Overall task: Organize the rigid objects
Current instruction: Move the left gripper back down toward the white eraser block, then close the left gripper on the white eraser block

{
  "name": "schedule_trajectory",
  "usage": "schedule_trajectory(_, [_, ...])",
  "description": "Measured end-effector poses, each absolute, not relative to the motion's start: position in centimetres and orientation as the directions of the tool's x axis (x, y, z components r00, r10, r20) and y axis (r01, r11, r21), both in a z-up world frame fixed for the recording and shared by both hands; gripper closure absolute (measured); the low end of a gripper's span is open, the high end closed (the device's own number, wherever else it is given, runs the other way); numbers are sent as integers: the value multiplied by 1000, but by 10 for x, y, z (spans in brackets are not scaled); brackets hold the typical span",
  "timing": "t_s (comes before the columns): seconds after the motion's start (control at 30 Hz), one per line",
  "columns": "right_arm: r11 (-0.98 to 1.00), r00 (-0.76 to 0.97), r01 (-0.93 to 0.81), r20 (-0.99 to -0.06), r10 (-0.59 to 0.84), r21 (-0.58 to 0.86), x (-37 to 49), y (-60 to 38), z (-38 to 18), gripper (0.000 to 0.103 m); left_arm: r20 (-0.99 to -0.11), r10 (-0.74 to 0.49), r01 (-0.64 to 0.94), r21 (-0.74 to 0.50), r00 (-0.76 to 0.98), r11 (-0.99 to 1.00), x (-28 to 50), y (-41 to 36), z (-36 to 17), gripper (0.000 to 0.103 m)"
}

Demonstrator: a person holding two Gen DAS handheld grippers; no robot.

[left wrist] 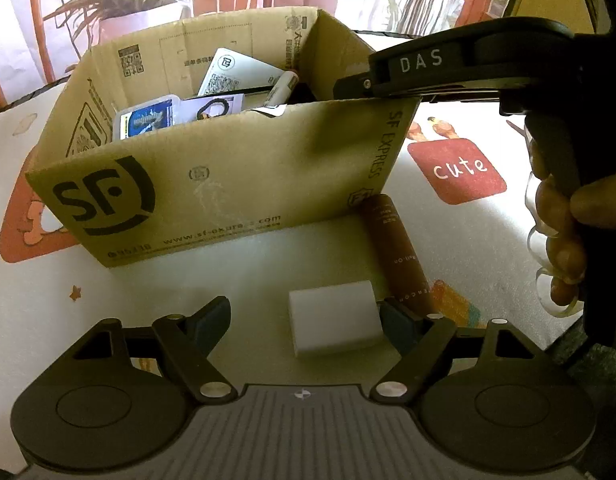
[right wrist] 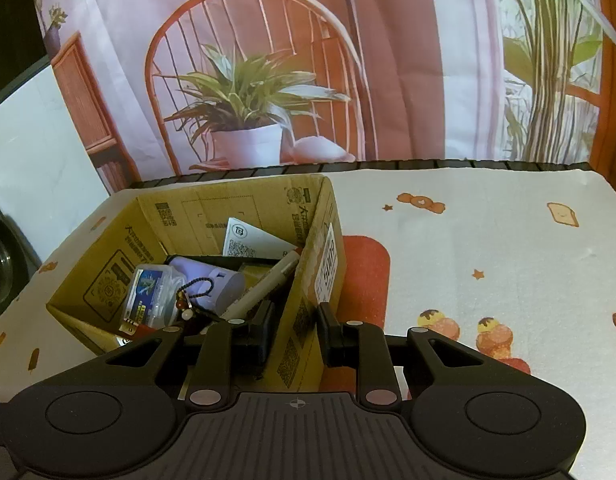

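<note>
A cardboard SF box [left wrist: 212, 184] stands on the table, holding several small items: a marker [right wrist: 264, 284], a blue-label case [right wrist: 148, 292], a bead string [right wrist: 196, 292], a lilac object [right wrist: 212, 280] and a card [right wrist: 252, 240]. A white block [left wrist: 334, 318] and a brown tube [left wrist: 400, 252] lie on the cloth in front of the box. My left gripper [left wrist: 306, 322] is open, low over the cloth, with the white block between its fingers. My right gripper [right wrist: 294, 330] straddles the box's right wall [right wrist: 308, 280], one finger inside, one outside; it also shows in the left wrist view [left wrist: 350, 86].
The table carries a white cloth with red patches and cartoon prints [left wrist: 460, 168]. A potted plant [right wrist: 244, 120] on an orange chair [right wrist: 212, 12] stands behind the table's far edge. Bare cloth lies right of the box [right wrist: 488, 248].
</note>
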State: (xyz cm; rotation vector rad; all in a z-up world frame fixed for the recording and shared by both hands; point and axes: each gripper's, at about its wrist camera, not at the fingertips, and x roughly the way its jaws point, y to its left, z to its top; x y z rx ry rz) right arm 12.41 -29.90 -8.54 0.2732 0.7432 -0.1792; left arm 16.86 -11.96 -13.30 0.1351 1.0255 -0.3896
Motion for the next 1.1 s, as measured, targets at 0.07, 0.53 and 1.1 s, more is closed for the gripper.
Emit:
schedule_trajectory(0.07, [949,723,257,-688,-65,180,124,-299,-85,81,-851,-257,375,-78,457,924,169,-119,-134,21])
schedule_trajectory(0.53, [950,723,257,-688,-66,179,124,-299,-85,81,-831,-290,320,-144,474,936,164,-99,-130,55])
schedule_trajectory(1.1, [956,713,252,-697,-78,151,126,-298,-83,82,-749,-263,312,-80,608,947,150,-82,-93,55])
